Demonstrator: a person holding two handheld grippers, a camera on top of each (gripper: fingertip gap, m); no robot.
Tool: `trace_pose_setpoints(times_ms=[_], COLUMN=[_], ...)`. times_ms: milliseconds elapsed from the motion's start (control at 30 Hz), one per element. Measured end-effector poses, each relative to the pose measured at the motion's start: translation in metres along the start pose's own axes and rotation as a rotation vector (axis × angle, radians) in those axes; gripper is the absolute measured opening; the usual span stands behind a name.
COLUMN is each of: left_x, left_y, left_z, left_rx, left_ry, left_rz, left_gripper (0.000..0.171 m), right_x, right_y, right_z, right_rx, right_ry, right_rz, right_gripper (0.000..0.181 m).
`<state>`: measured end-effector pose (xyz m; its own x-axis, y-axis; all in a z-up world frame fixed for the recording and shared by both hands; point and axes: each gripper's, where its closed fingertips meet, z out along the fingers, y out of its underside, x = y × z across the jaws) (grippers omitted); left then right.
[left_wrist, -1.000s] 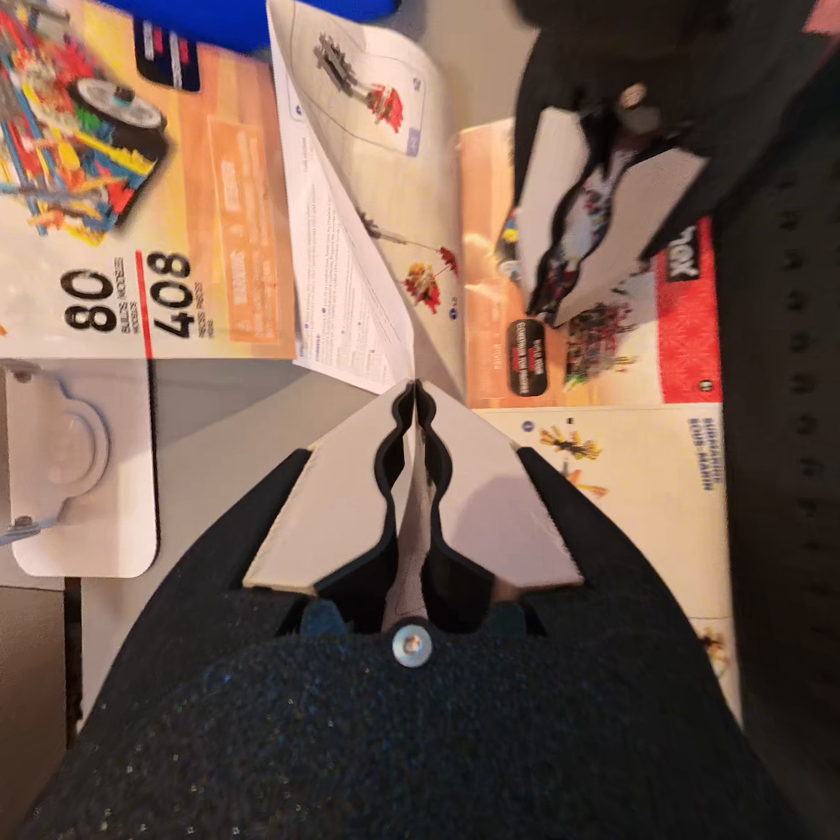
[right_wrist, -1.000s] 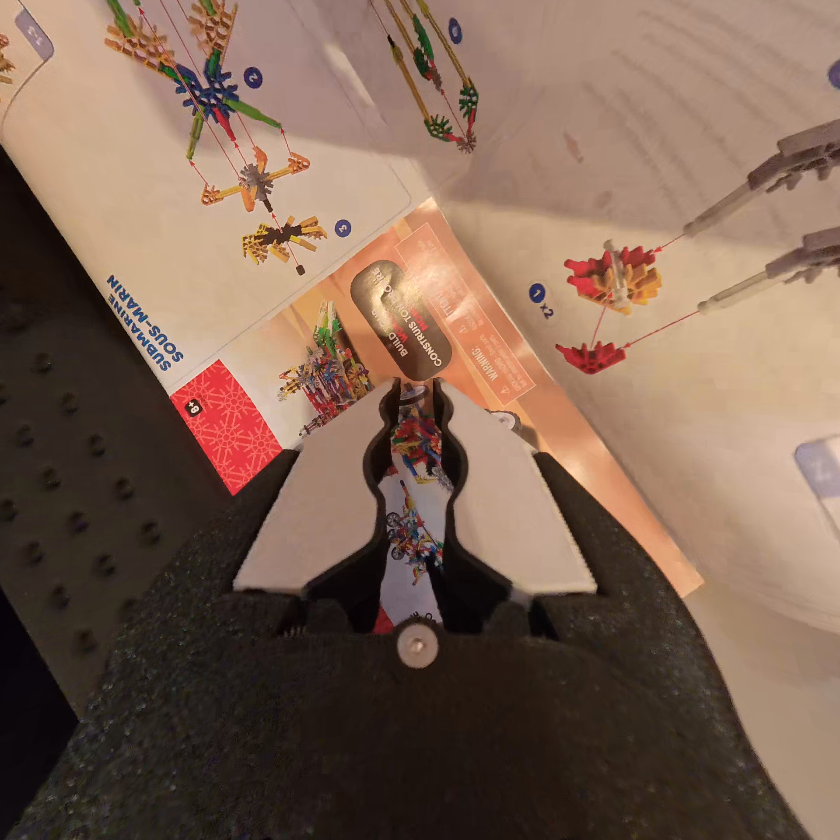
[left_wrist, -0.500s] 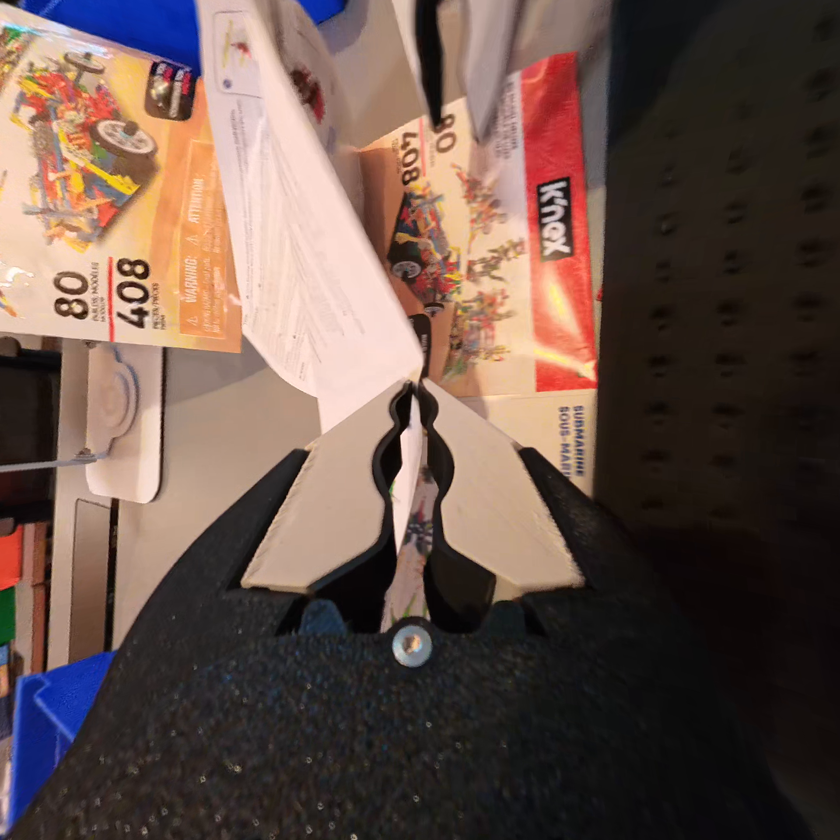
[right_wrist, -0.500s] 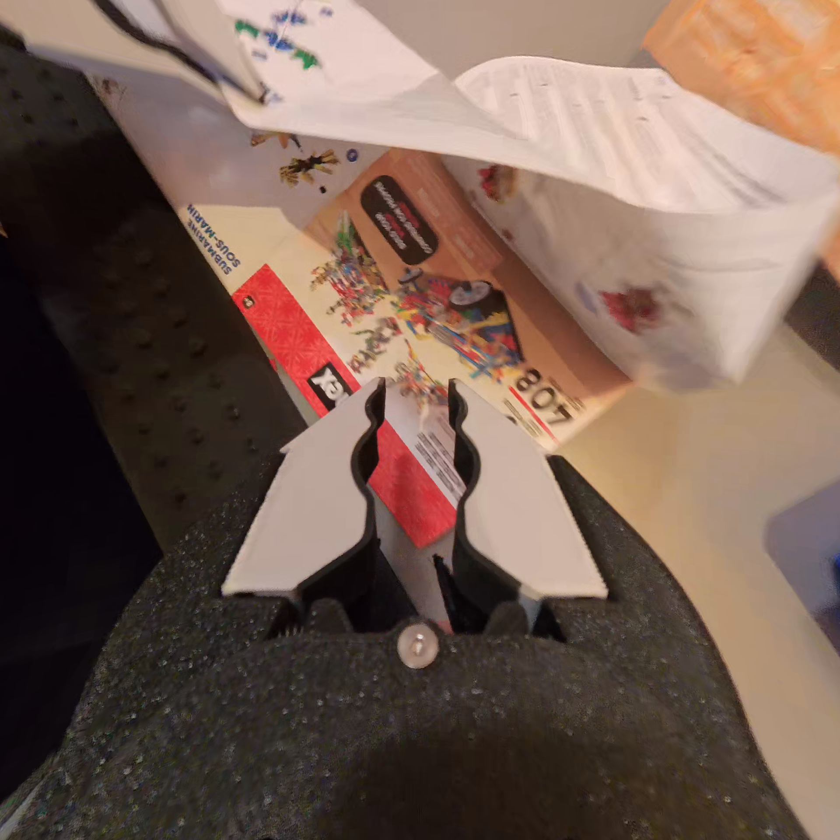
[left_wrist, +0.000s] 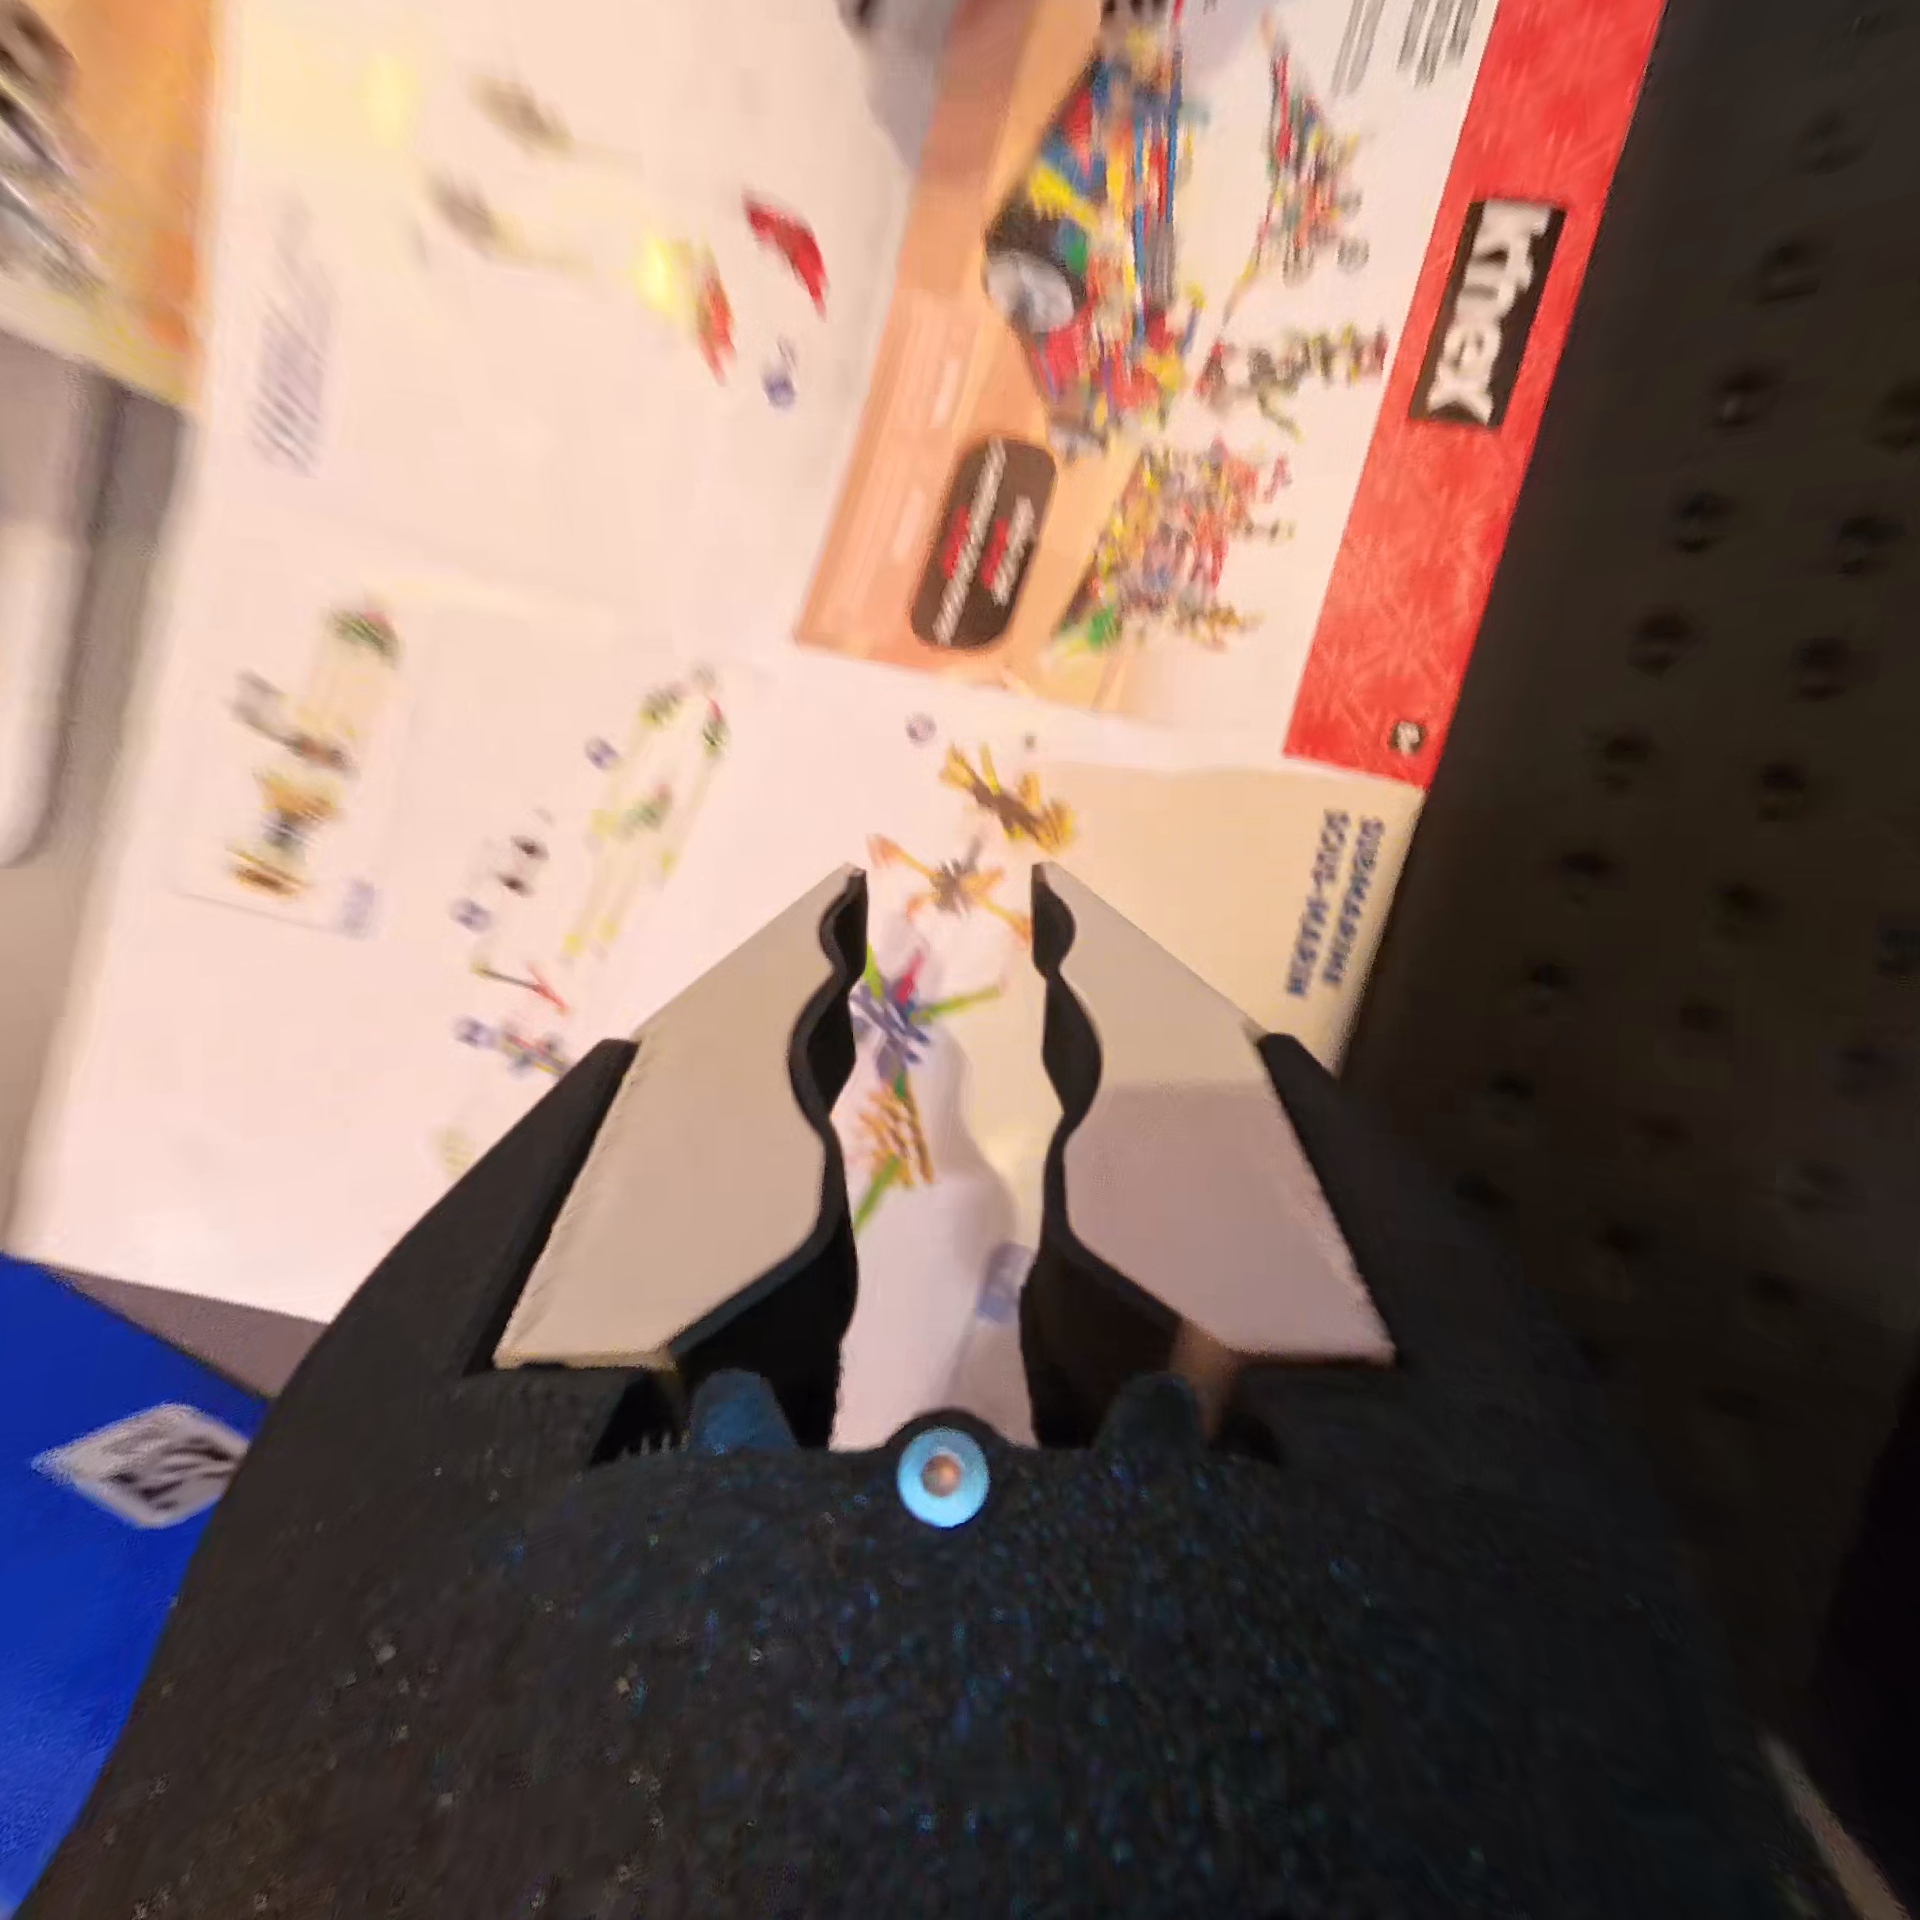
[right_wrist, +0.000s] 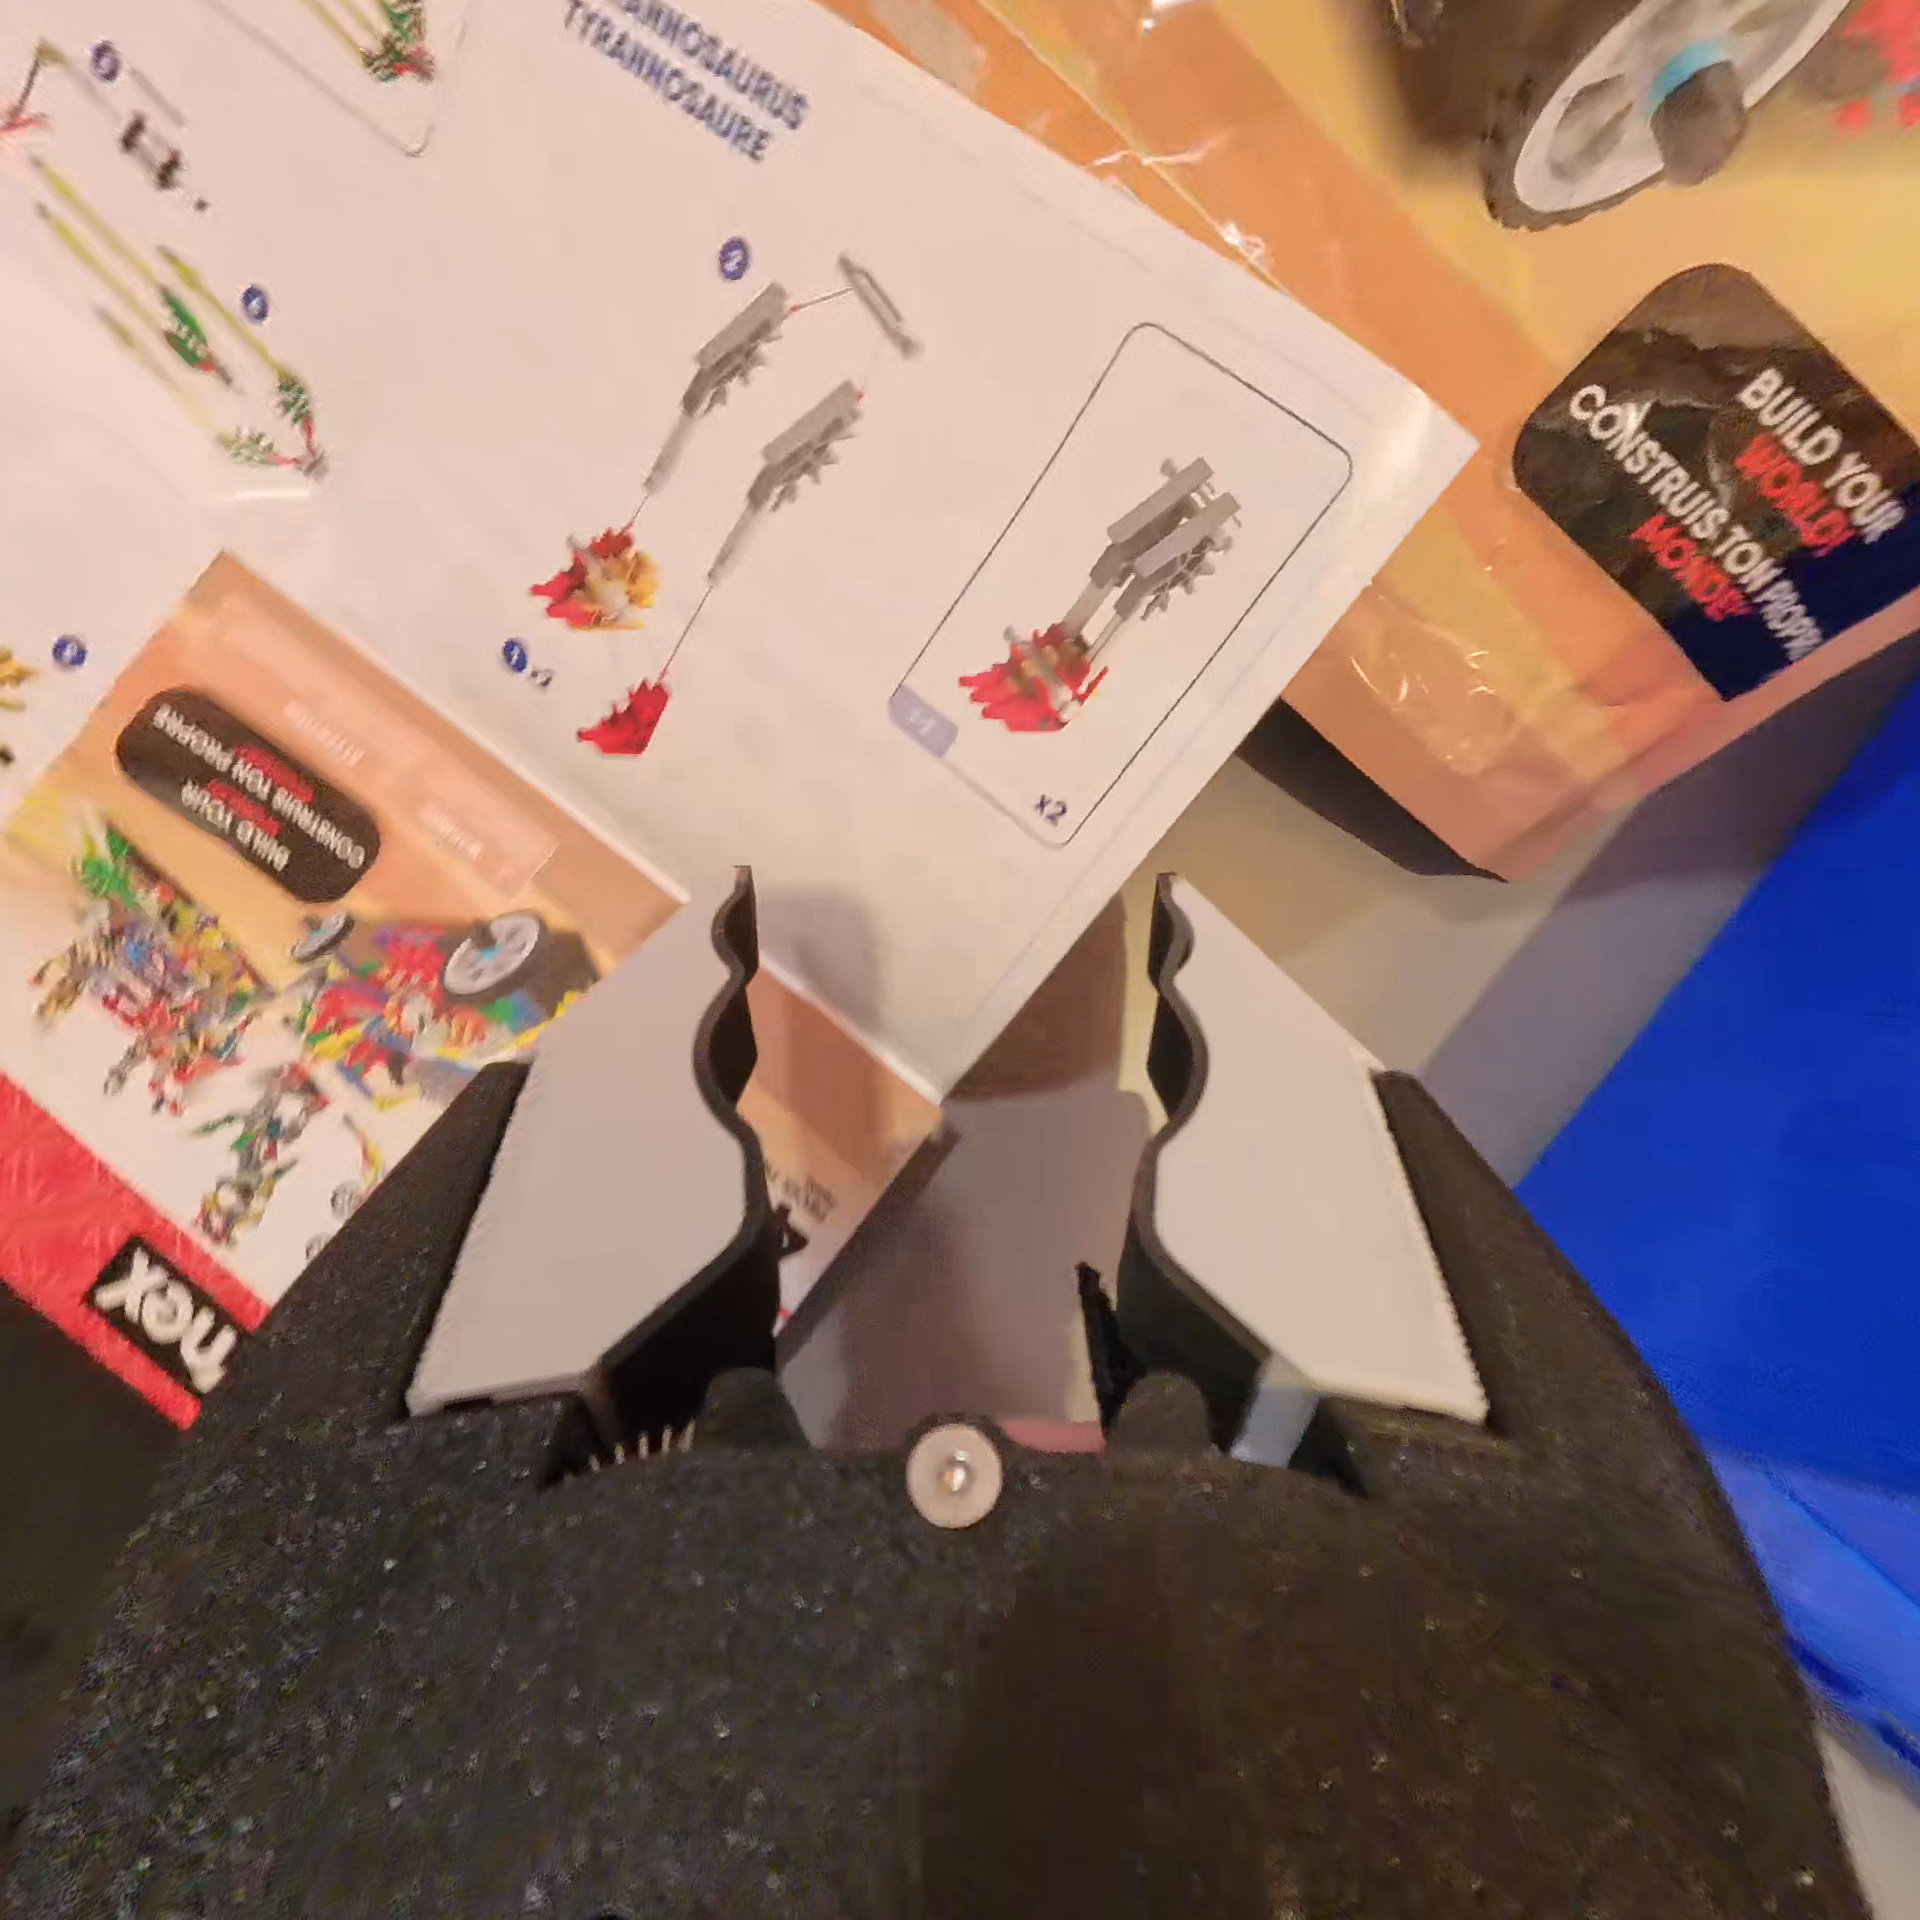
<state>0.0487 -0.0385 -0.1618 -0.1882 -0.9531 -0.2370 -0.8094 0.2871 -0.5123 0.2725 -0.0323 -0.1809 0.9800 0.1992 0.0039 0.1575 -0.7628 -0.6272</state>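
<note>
A white instruction sheet (left_wrist: 582, 582) with coloured building diagrams lies spread flat on the table. It also shows in the right wrist view (right_wrist: 831, 468). A booklet cover (left_wrist: 1143, 416) with a red band lies on or beside the sheet, and shows in the right wrist view (right_wrist: 260, 935) too. My left gripper (left_wrist: 951, 873) is open and empty, just above the sheet's near part. My right gripper (right_wrist: 953, 883) is wide open and empty, over the sheet's near corner and the grey table (right_wrist: 1351, 987).
A black perforated board (left_wrist: 1714, 727) borders the sheet on the right of the left view. A blue bin (left_wrist: 83, 1455) sits at lower left and shows in the right view (right_wrist: 1766, 1143). A cardboard toy box (right_wrist: 1558, 260) lies beyond the sheet.
My left gripper has let go of the sheet's corner and opened. My right gripper has let go of the booklet and opened wide. The sheet, held up before, now lies flat.
</note>
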Motion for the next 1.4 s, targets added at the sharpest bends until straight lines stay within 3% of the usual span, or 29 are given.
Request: trace_pose_setpoints(times_ms=[67, 167, 267, 967, 1033, 1200, 1400], left_x=[0.013, 0.017, 0.017, -0.010, -0.014, -0.023, -0.056], left_y=[0.028, 0.036, 0.038, 0.050, 0.039, -0.018, -0.057], left_z=[0.012, 0.018, 0.019, 0.009, 0.002, -0.021, -0.036], left_rx=[-0.108, -0.079, -0.065, -0.077, -0.034, 0.123, 0.198], left_ry=[0.118, 0.123, 0.122, -0.048, -0.063, -0.078, -0.151], left_rz=[-0.101, -0.132, -0.154, -0.195, -0.200, -0.190, -0.137], left_gripper=[0.035, 0.034, 0.034, 0.054, 0.057, 0.058, 0.071], right_x=[-0.001, -0.004, -0.019, -0.059, -0.060, -0.064, -0.073], right_y=[-0.004, -0.005, -0.011, -0.060, -0.065, -0.079, -0.102], right_z=[0.011, 0.023, 0.024, -0.074, -0.080, -0.096, -0.121], right_rx=[0.000, -0.005, 0.043, 0.366, 0.384, 0.440, 0.519], right_ry=[-0.030, -0.053, -0.136, -0.451, -0.465, -0.512, -0.557], right_rz=[0.048, 0.080, 0.113, 0.259, 0.276, 0.313, 0.296], right_gripper=[0.071, 0.058, 0.001, 0.000, 0.000, 0.000, 0.000])
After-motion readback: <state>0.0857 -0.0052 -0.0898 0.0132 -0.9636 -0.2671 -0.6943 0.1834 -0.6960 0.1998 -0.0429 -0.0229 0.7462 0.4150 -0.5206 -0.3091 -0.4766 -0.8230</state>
